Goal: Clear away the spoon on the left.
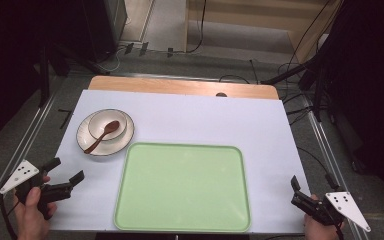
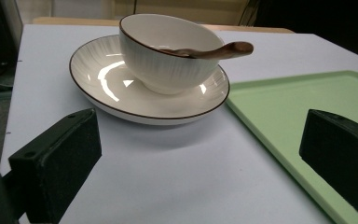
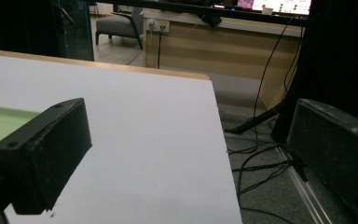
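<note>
Waiting at the near corners of the table (image 1: pixel 190 107), two hand-held grippers frame a place setting that has yet to be touched. From the high view, the left gripper (image 1: pixel 66 171) sits at the near left with its jaws spread and nothing between them, angled toward a plate (image 1: pixel 87 141) at the far left of the white surface. A bowl (image 1: pixel 100 120) stands on that plate, and a wooden spoon (image 1: pixel 101 136) lies with its scoop in the bowl and its handle slanting out over the plate's near rim. A green tray (image 1: pixel 182 187), bare, lies just right of the plate at the near middle. The right gripper (image 1: pixel 296 189) rests at the near right edge, well apart from the dishes.

Seen from the left gripper view, the two black jaws stand wide apart and empty, with the plate (image 2: pixel 107 88) ahead and between them, the bowl (image 2: pixel 165 56) upright on it, and the spoon (image 2: pixel 214 50) propped on the bowl's rim, handle pointing toward the tray (image 2: pixel 303 98).

Looking along the right gripper view, the jaws are likewise apart and hold nothing; bare table (image 3: pixel 144 140) and a sliver of tray (image 3: pixel 0 123) lie ahead.

Judging by the layout, the work stands at the approach, before any grasp. The next move likely calls for the left gripper to advance and close on the plate's near rim or the spoon's handle, keeping the stack level on its way to the tray.
</note>
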{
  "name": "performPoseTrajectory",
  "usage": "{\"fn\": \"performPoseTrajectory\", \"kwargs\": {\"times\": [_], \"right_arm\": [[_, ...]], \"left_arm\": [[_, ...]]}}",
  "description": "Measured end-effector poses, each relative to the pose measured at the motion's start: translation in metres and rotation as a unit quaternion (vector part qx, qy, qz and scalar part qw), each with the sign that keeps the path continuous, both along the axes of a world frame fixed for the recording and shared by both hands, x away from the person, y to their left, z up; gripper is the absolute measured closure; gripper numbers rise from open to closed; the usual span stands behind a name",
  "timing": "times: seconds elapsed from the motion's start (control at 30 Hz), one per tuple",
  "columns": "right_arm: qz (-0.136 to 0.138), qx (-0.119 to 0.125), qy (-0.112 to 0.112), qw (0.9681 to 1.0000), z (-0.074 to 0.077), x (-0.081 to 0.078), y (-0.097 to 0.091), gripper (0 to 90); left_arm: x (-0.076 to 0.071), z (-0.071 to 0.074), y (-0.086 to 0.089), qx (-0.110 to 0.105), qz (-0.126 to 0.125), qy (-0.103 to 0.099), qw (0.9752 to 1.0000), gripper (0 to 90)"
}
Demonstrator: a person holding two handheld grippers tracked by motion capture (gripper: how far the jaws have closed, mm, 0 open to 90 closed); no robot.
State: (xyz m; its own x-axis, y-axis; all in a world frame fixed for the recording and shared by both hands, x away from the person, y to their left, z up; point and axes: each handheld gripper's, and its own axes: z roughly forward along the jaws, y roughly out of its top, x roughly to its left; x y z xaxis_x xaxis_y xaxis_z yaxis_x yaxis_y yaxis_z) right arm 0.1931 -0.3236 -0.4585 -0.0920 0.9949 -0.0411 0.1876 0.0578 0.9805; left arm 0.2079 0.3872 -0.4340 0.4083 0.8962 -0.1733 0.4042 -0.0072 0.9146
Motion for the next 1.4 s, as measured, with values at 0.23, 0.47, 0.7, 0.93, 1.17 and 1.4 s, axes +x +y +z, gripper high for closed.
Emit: {"fn": "performPoseTrajectory", "kwargs": {"times": [0.23,0.47,0.7,0.93,1.17,1.4], "right_arm": [[0.002,-0.003,0.004,1.0,-0.002,0.001,0.002,0.0],[0.004,-0.005,0.002,1.0,-0.001,-0.001,0.002,0.0],[0.001,-0.007,0.008,0.9999,-0.003,-0.001,0.002,0.0],[0.005,-0.013,0.009,0.9999,-0.003,0.0,0.004,0.0],[0.004,-0.011,0.007,0.9999,-0.003,-0.001,0.002,0.0],[0.009,-0.017,0.006,0.9998,-0.004,-0.001,0.005,0.0]], "left_arm": [[0.006,0.009,-0.015,0.0,-0.006,-0.001,1.0,0.0],[0.017,0.017,-0.033,0.011,0.006,0.005,0.9999,5.5],[0.028,0.022,-0.042,0.021,0.031,0.018,0.9991,20.9],[0.04,0.03,-0.06,0.044,0.052,0.032,0.9972,34.7],[0.051,0.027,-0.064,0.032,0.088,0.065,0.9935,44.4],[0.052,0.033,-0.056,-0.035,0.091,0.078,0.9922,52.1]]}}
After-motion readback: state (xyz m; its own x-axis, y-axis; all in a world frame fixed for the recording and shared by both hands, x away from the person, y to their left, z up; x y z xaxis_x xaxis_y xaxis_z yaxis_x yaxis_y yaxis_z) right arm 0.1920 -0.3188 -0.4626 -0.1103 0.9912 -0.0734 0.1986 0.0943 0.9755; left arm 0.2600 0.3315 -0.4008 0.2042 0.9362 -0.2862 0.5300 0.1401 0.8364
